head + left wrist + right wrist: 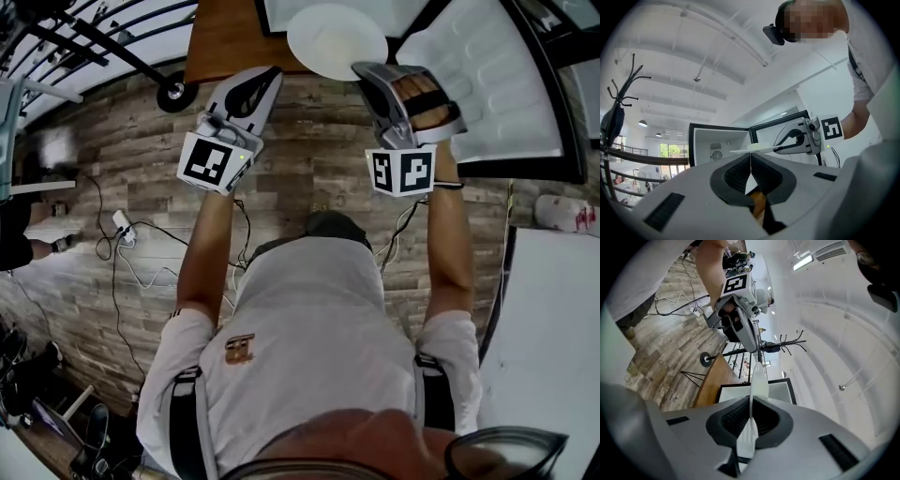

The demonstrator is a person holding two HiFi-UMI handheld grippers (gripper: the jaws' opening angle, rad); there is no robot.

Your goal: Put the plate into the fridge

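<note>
A white plate (336,39) is in the air in front of the open fridge (277,11). My right gripper (361,67) is shut on the plate's right rim; in the right gripper view the plate (758,380) stands edge-on between the pads (752,401). My left gripper (270,75) is at the plate's left rim with its jaws closed to a thin slit and nothing between them. In the left gripper view the plate (754,148) lies flat just past the left gripper (751,159). Whether they touch I cannot tell.
The fridge stands on a wooden table (230,37); its door (487,75) hangs open to the right, white liner showing. A black coat rack (94,42) with a round base (176,94) is at the left. Cables (122,234) trail over the wood floor.
</note>
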